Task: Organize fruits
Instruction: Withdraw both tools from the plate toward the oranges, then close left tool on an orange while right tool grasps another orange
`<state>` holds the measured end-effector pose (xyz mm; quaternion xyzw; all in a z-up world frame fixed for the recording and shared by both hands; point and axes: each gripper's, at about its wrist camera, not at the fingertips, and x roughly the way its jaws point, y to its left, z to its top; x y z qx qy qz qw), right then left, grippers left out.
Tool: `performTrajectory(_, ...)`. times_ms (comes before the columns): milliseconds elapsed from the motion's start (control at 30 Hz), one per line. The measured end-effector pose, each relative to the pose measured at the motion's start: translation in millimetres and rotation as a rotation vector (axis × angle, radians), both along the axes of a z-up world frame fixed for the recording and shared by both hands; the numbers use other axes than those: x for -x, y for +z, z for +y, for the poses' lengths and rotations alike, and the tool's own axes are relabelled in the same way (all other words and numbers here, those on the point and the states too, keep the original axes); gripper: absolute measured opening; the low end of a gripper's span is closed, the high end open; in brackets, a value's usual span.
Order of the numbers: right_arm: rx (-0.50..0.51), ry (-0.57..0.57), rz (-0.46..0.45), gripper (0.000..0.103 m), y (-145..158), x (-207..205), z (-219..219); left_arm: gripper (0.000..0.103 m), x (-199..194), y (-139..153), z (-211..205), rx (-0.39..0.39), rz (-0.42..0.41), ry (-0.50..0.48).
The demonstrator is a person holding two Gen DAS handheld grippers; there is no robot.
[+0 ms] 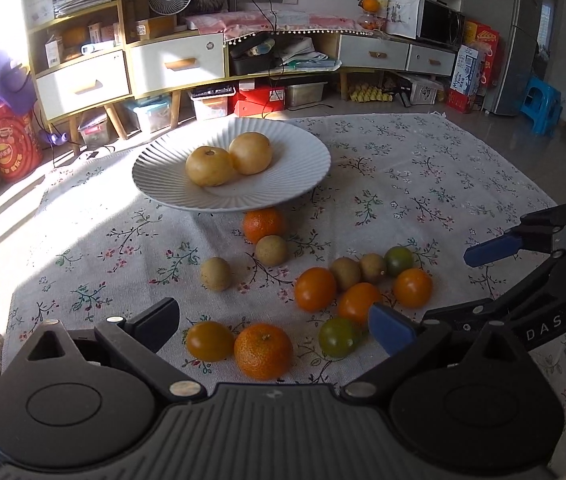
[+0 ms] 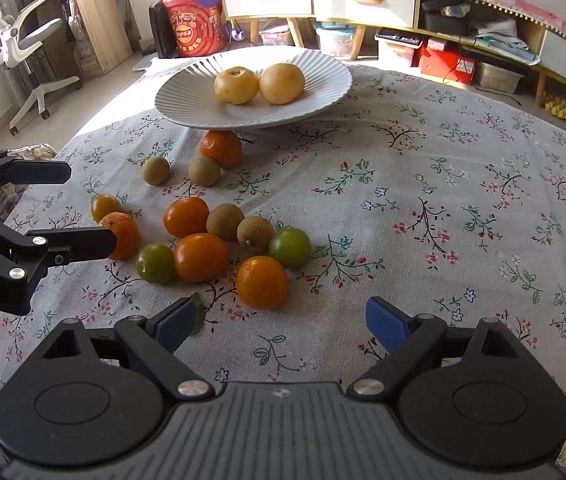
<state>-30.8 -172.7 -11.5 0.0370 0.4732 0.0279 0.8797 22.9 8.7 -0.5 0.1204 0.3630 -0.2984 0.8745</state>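
Black tool (image 2: 279, 320), blue fingertips (image 2: 387, 322)

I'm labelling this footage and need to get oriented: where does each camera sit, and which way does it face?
Left wrist: on the left gripper, angled down at the fruit; the right gripper enters from the right.
Right wrist: on the right gripper, angled down at the tablecloth; the left gripper enters from the left.
Shared: plate holding two pale fruits.

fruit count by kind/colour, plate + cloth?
Large yellow fruits on the plate: 2
Mandarins: 2
Orange tomatoes: 4
Green tomatoes: 2
Small brown fruits: 4
Total: 14
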Motion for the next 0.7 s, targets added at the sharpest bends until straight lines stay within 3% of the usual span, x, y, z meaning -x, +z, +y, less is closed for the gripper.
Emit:
performTrajectory(233, 0.001, 0.020, -0.012, 0.078, -1.6, -1.0, 3.3, 0.085, 5.1, -0.8, -2.6, 0.047, 0.007, -0.059)
performTrajectory(300, 0.003, 0.027, -0.008, 0.073, -3.0, -1.1, 3.7, 0.076, 5.0, -2.0, -5.0, 0.058, 0.018, -0.078)
performTrajectory(433, -0.006, 0.032, -0.009, 0.061, -4.2, -1.6, 2.0, 0.066, 5.2, -5.0, -12.3, 0.074, 0.044, -0.118)
performTrajectory(700, -0.013, 0.039, -0.018, 0.051, -3.7, -4.1, 1.5, 0.046, -0.1, -7.3, -24.7, 0.061, 0.066, -0.145)
